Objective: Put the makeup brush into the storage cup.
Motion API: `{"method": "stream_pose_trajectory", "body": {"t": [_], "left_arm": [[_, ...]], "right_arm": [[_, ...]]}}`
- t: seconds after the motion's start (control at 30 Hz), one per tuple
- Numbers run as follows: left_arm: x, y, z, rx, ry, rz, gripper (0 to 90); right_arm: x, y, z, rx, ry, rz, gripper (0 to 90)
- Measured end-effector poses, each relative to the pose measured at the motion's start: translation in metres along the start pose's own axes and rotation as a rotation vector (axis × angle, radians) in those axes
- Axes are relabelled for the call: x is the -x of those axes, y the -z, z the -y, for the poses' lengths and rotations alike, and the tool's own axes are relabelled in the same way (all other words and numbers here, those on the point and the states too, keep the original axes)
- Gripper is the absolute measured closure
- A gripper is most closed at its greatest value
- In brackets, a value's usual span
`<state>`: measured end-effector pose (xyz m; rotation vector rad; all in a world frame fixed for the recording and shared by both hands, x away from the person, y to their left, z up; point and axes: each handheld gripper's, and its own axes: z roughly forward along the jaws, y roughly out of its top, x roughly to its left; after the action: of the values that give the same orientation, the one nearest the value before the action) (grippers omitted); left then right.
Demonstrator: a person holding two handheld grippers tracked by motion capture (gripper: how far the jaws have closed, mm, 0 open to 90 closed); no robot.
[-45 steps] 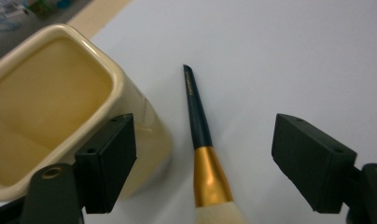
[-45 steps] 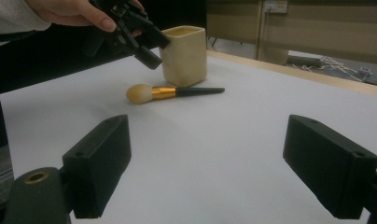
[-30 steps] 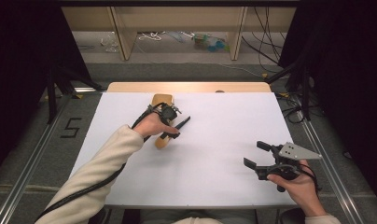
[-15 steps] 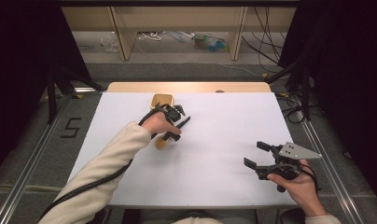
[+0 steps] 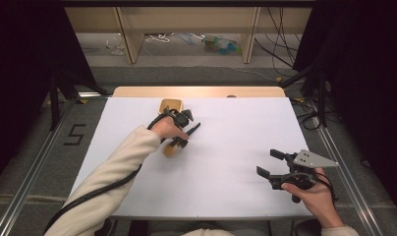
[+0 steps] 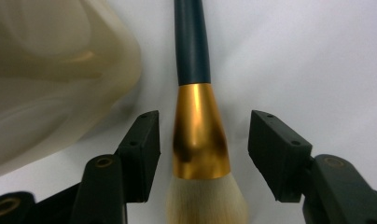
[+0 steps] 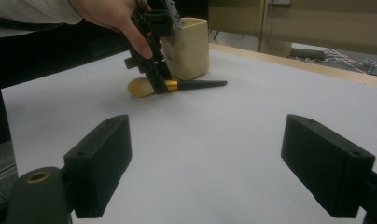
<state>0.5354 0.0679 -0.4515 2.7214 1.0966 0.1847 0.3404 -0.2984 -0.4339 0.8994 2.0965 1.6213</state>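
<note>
The left gripper (image 5: 183,133) is reaching down over a makeup brush (image 6: 198,126) that is lying flat on the white desk (image 5: 236,128); its jaws have just been closing, and in the left gripper view they are standing on either side of the brush's gold ferrule, a narrow gap showing on each side, so the pads are not pressing on it; the dark handle is running away from the jaws and the pale bristles are pointing back toward the camera; a cream-coloured cup (image 6: 51,74) is sitting just beside the brush, and in the high view it is standing near the far edge of the desk, just beyond the left hand (image 5: 166,129); the right gripper (image 5: 275,164) is resting in the person's right hand near the front right corner of the desk, well apart from the brush, its jaws spread wide with nothing between them; in the right gripper view the left gripper is standing over the brush in front of the cup
</note>
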Motion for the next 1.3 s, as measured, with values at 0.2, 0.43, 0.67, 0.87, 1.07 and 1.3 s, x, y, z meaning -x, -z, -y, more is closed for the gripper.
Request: {"method": "stream_pose_trajectory", "body": {"t": [0.2, 0.43, 0.67, 0.87, 1.07, 1.3], "left_arm": [[-0.0015, -0.0028, 0.0012, -0.015, 0.034, 0.000, 47.3], [-0.0034, -0.0031, 0.0012, -0.020, 0.040, 0.004, 51.8], [-0.0039, -0.0039, 0.0004, -0.020, -0.002, -0.003, 54.4], [0.0000, -0.0044, 0.0001, -0.023, -0.018, -0.006, 60.1], [0.0001, -0.0053, -0.0007, -0.018, -0.022, -0.008, 60.6], [-0.0007, -0.0053, -0.0017, -0.039, -0.044, -0.007, 60.4]], "right_arm": [[0.0000, 0.0001, 0.0001, -0.002, -0.001, 0.001, 17.2], [-0.0001, 0.0008, -0.0002, -0.019, 0.001, 0.011, 17.3], [-0.0004, 0.0011, -0.0003, -0.022, -0.011, 0.005, 17.4], [-0.0004, 0.0010, -0.0003, -0.020, -0.012, 0.002, 17.5], [-0.0004, 0.0014, -0.0004, -0.026, -0.008, 0.013, 17.6], [0.0004, 0.0007, 0.0001, -0.020, -0.006, 0.003, 17.6]]}}
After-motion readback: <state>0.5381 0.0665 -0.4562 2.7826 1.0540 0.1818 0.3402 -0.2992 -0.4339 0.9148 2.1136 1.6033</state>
